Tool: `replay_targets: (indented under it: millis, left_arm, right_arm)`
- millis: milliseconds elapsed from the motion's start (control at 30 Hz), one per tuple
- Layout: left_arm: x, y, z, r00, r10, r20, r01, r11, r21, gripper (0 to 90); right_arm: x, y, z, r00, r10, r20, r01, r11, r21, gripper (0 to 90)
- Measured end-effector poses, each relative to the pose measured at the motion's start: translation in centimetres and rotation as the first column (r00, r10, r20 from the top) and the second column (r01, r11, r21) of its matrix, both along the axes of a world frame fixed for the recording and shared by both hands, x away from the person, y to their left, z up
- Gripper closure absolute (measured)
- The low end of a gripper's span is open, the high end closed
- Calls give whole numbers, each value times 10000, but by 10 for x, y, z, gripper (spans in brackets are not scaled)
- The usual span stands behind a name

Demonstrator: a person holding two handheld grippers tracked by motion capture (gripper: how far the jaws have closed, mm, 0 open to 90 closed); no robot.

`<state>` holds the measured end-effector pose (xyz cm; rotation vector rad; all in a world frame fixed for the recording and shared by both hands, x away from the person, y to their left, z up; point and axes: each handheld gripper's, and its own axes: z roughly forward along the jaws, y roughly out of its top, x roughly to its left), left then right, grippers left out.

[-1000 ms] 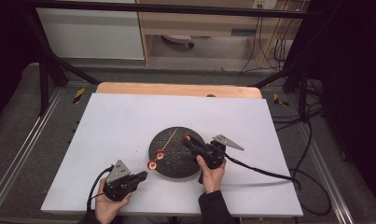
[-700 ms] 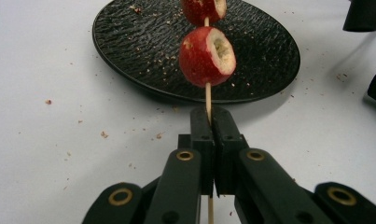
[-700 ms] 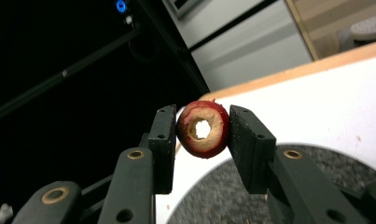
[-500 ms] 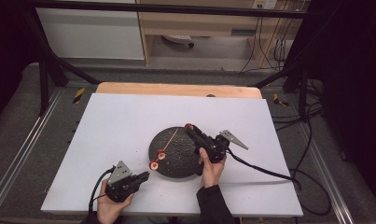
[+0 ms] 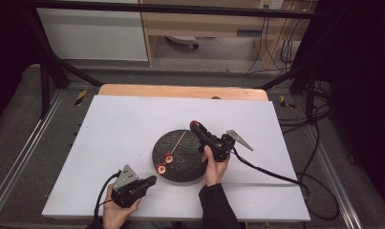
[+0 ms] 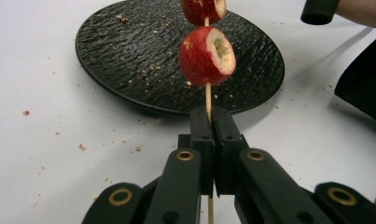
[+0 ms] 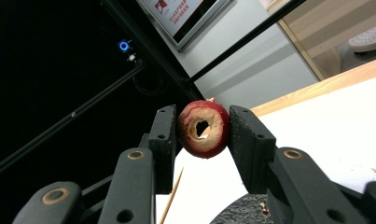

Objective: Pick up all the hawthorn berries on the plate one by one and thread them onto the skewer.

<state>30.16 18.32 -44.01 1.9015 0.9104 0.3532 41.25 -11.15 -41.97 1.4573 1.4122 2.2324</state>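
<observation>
Left tongs point(image 6: 209, 122) clamped shut on the skewer point(image 6: 207, 95) low over the plate point(image 5: 180, 155) on the bench point(image 5: 113, 129), steadying it, while right tongs point(image 7: 202, 128) pinch a cored fruit point(image 7: 203, 129) up high, probably lining its hole up with the tip.

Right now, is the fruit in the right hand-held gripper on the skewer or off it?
Off. The cored fruit is pinched between the jaws, its hole empty; the skewer lies below.

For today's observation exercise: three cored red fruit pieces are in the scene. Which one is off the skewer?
The fruit piece clamped between the right gripper's fingers, raised off the table. The other two pieces sit threaded on the skewer that the left gripper holds.
</observation>
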Motion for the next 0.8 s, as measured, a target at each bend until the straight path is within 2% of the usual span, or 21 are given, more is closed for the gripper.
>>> replay_targets:
  millis: [367,800]
  left_arm:
    - [0,-7,0,10000,-25,-8,25,10000,-62,886]
    - [-1,-13,0,10000,-61,2,61,9999,-94,886]
  right_arm:
    - [0,4,-5,9997,-228,26,226,9984,522,634]
    - [-1,5,-7,9997,-213,68,208,9978,629,635]
